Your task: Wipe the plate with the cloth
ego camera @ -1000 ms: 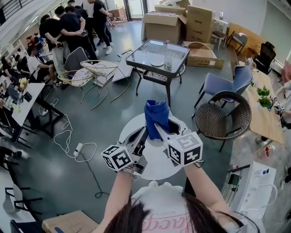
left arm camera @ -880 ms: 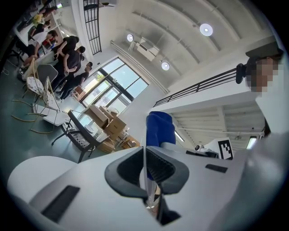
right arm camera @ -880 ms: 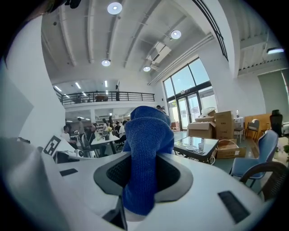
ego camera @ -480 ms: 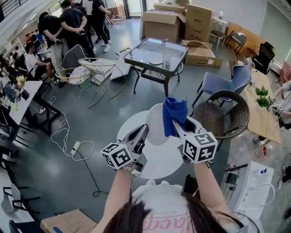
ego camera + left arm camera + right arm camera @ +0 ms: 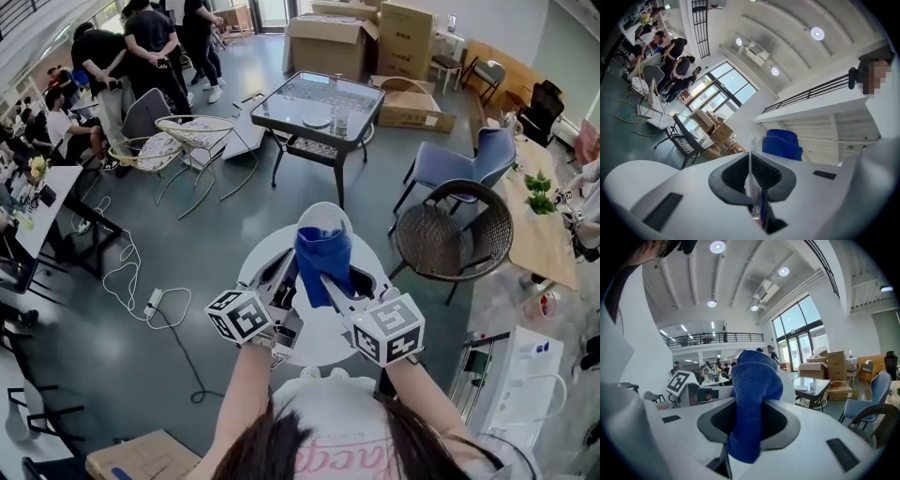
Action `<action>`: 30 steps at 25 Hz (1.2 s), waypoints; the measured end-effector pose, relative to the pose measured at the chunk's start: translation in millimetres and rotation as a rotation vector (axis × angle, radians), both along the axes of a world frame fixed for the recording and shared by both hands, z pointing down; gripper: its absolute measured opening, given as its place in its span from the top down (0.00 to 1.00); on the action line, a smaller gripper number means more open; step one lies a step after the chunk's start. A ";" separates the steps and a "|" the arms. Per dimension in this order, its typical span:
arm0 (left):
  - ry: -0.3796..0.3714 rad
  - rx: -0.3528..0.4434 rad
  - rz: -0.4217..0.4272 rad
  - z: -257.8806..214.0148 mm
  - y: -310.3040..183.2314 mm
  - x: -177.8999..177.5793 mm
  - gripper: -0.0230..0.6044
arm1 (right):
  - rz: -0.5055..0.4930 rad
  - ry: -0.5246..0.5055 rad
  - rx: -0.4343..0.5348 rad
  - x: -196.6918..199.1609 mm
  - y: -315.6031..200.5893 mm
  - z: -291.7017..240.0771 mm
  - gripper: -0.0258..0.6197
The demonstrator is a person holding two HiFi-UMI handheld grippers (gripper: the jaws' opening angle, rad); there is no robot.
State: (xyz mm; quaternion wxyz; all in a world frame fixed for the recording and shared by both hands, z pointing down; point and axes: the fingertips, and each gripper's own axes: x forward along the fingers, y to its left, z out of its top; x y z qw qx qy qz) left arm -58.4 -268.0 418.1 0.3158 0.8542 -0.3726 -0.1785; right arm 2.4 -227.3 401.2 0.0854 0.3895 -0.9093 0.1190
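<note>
**Plate [image 5: 324,212] held on edge in the air, cloth [image 5: 322,253] at its face**

Raised upright above the round white counter [image 5: 314,339], not resting on it. Clamped by the rim in the left hand-held gripper [image 5: 286,272], jaws closed on the thin white edge. Seen edge-on in the left gripper view, as a narrow pale line rising out of the dark pads.

Just right of that edge, blue cloth, bunched and folded over at the top. Gripped by the right hand-held gripper [image 5: 333,278], jaws closed tight on its lower part, with the fold standing well above the tips. From the head view, laid across the plate's lower half, with only the white upper rim showing above it. Cannot tell for certain whether fabric and plate touch.

Both grippers close together, side by side over the counter, pointing away from the person.

Just right of the counter, a dark wicker chair [image 5: 455,234], with a blue chair [image 5: 459,161] beyond it. Further ahead, a glass-topped table [image 5: 291,94] bearing a few small items, and cardboard boxes [image 5: 361,37] behind that. At the upper left, a group of people [image 5: 141,47] standing in dark clothes. Left of the counter, a white cable [image 5: 141,286] looping over the grey-green floor [image 5: 216,225]. At the right edge, a potted plant [image 5: 542,197] on a wooden tabletop.
</note>
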 end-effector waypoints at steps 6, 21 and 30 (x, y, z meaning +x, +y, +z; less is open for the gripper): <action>0.047 -0.021 -0.006 -3.0 2.5 -7.0 0.93 | -0.017 0.048 -0.053 -22.7 -6.0 20.7 0.75; 0.066 -0.016 -0.032 -2.2 8.5 -27.5 0.93 | 0.205 0.062 -0.101 60.7 -19.2 39.3 0.75; -0.036 0.036 -0.025 -5.3 12.1 -21.8 0.93 | 0.226 -0.057 -0.056 81.4 -12.2 9.4 0.75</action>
